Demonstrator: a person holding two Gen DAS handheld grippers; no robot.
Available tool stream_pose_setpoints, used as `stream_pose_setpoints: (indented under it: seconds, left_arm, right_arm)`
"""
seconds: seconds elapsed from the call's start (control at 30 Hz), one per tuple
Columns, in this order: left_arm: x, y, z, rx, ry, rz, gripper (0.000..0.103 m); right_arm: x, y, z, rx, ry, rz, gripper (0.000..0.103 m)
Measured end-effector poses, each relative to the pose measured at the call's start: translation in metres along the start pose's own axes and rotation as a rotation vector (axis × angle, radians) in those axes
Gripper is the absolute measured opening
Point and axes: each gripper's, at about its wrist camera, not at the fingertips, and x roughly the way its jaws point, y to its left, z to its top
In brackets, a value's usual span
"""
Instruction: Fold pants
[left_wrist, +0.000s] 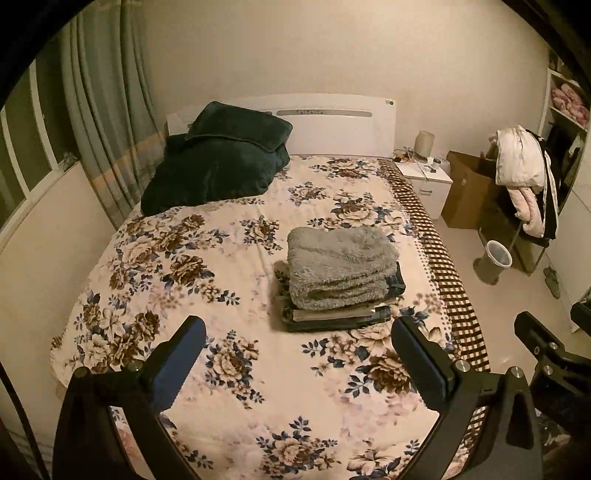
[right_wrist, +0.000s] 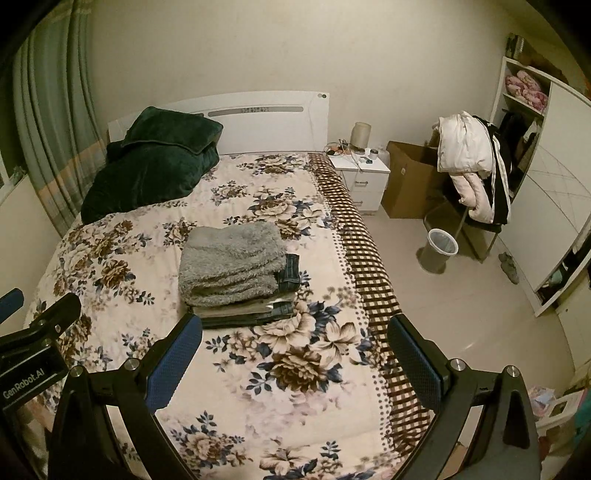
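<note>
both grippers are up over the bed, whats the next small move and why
Probably hold both back: the left gripper and right gripper are open and empty above the bedspread, and the stack of folded clothes, grey fuzzy piece on top, already looks neat. No unfolded pants are in view.

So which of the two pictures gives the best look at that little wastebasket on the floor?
The right wrist view. There the wastebasket stands well inside the picture, its rim and wall plain, beside the chair. The left wrist view shows it too, but nearer the warped edge and tilted.
</note>
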Motion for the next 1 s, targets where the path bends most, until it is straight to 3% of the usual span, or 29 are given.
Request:
stream_pose_setpoints:
  seconds: [1.0]
  left_arm:
    - [-0.015,-0.006,-0.002,-0.006,-0.028,0.007,0.103]
  right_arm:
    - [-0.009,0.009,-0.005,0.024,-0.028,0.019,0.103]
